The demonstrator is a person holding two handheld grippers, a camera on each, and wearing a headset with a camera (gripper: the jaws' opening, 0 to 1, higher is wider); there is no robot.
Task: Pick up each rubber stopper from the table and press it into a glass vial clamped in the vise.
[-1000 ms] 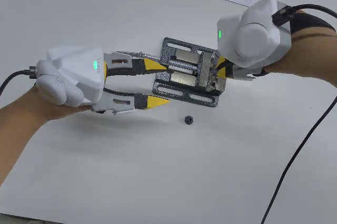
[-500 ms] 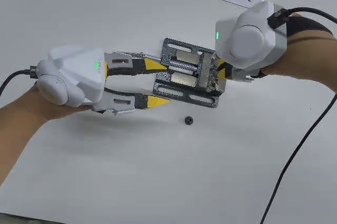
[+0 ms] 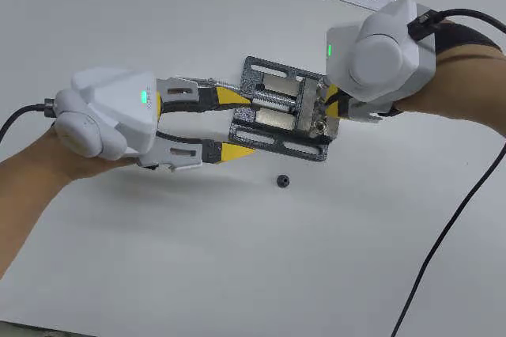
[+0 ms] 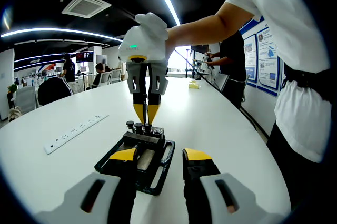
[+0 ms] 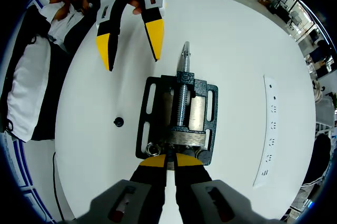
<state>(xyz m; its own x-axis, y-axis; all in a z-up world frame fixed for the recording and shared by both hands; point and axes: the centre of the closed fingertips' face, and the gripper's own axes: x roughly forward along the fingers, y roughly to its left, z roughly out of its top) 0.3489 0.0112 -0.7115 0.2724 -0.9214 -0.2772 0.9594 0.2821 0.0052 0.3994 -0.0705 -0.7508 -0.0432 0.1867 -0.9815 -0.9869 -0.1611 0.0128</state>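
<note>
Vise, vials: some capped (one looks open). One rubber stopper remaining on table. Left gripper wide, empty; right gripper pinched narrow.

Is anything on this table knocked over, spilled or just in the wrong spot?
Nothing looks spilled or broken. One small black stopper lies alone on the white table, apart from the vise; it is probably just waiting its turn.
</note>
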